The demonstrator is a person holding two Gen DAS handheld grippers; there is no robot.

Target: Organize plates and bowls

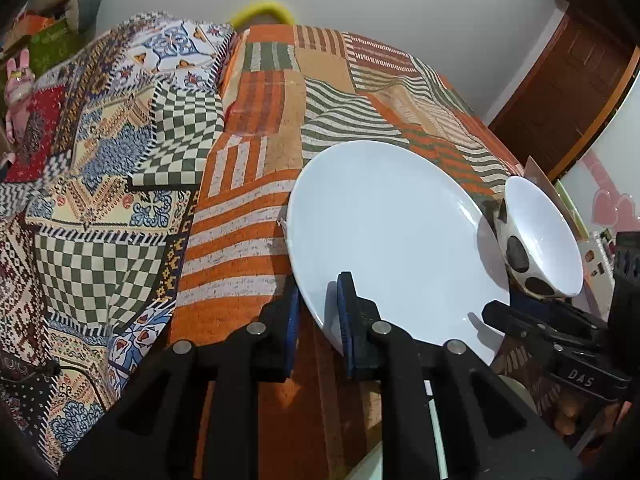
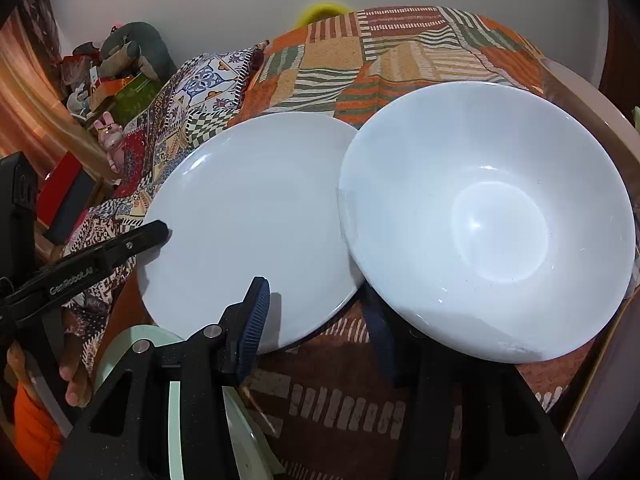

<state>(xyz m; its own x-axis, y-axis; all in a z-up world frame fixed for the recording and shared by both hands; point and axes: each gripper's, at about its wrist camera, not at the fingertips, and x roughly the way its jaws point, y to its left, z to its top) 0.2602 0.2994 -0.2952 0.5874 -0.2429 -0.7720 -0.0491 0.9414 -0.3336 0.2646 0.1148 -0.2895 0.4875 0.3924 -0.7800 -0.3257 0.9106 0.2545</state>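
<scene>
The white plate (image 1: 384, 232) is sitting tilted over the orange-striped patchwork cloth (image 1: 256, 184), with its near rim caught in the left gripper (image 1: 318, 316). That gripper's blue-padded fingers (image 1: 346, 320) are clenching the plate's edge, one pad lying on the upper face and the other underneath it. Nothing is lying in the plate.

The white bowl (image 2: 488, 220) is standing at the plate's right side, toward the right edge of the cloth-covered surface, and its rim is overlapping the plate's right rim in the right wrist view. The bowl is showing an empty white inside; from the left wrist view its outside is carrying black spots (image 1: 516, 252). The right gripper (image 2: 316, 320) is grasping the bowl's near rim: one dark finger is disappearing under the bowl's lower left edge, while the other ribbed blue pad (image 2: 254, 320) is standing apart over the plate's near edge, so how firmly the rim is being pinched is hard to judge.

Both grippers are pointing steeply downward and forward across the cloth. A pale green dish (image 2: 136, 344) is peeking out beneath the right gripper at the near edge. Some fingertips of the person's hand (image 2: 76, 380) are showing at the lower left of the right wrist view.
</scene>
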